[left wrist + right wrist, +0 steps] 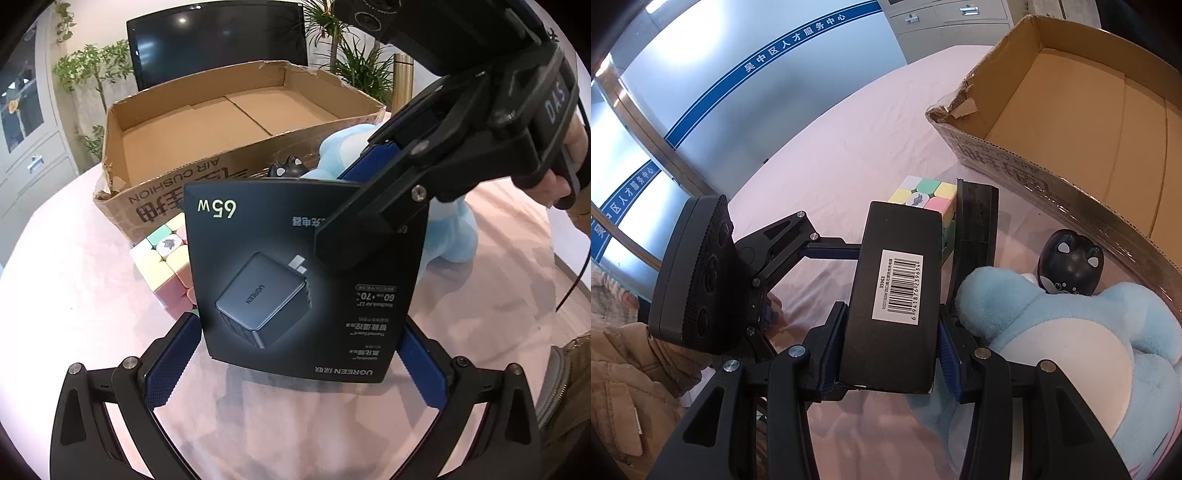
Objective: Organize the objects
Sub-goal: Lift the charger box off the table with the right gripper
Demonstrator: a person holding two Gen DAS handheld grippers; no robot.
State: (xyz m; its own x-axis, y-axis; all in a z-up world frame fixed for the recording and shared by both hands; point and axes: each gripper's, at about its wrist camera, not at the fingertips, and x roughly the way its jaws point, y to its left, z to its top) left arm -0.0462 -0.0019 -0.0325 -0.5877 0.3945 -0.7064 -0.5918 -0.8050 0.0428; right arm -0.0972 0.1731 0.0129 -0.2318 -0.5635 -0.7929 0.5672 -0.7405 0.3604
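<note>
Left wrist view showed the charger box [306, 273] upright between the left gripper [295, 354] pads, which closed on its two lower side edges. The right gripper [354, 206] reached in from the upper right and pinched the box across its thickness near the top; the right wrist view confirmed those fingers [833, 343] pressed on both narrow faces beside the barcode label. So both held the one box above the pink table [74, 295], just in front of the cardboard carton [229, 122], with the pastel cube [166, 258], the blue plush toy [1071, 332] and the small black figurine [1069, 262] nearby. The step looked like a hand-over or joint carry toward the carton; next, one grip would need to release.
</note>
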